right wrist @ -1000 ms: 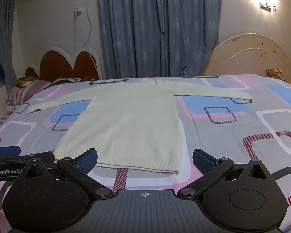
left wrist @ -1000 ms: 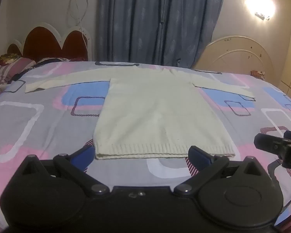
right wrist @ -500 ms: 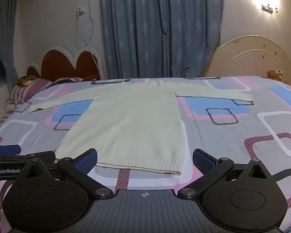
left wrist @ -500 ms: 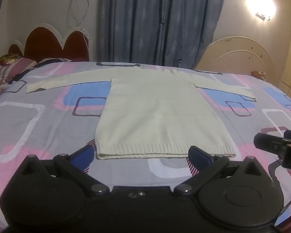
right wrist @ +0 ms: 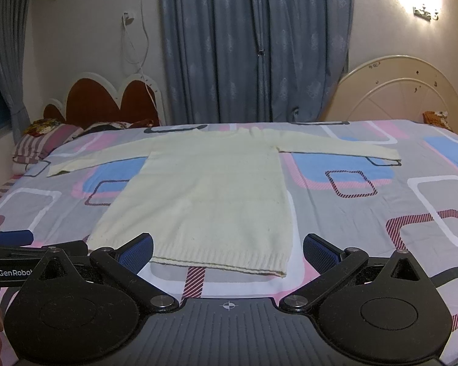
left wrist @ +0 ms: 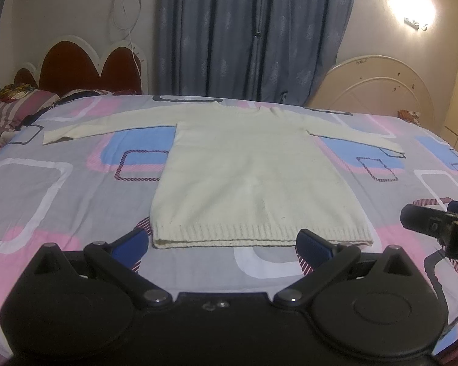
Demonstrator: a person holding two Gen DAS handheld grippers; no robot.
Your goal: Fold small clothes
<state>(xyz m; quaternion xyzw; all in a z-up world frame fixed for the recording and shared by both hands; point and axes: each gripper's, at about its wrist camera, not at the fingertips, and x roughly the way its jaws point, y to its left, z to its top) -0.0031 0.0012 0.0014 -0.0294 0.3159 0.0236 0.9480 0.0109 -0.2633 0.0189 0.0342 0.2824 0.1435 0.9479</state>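
- Left gripper (left wrist: 221,242) was spread wide, empty, hovering just short of the sweater's ribbed hem near the bed's (left wrist: 45,189) near edge.
- Cream sweater (left wrist: 247,177) lay flat mid-bed, both sleeves out sideways, neck toward the far edge.
- Right gripper (right wrist: 227,248) likewise gaped, grasping nothing, at the hem's right corner.

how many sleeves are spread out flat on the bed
2. The sweater lies flat: its left sleeve reaches toward the pillows, its right sleeve toward the cream headboard.
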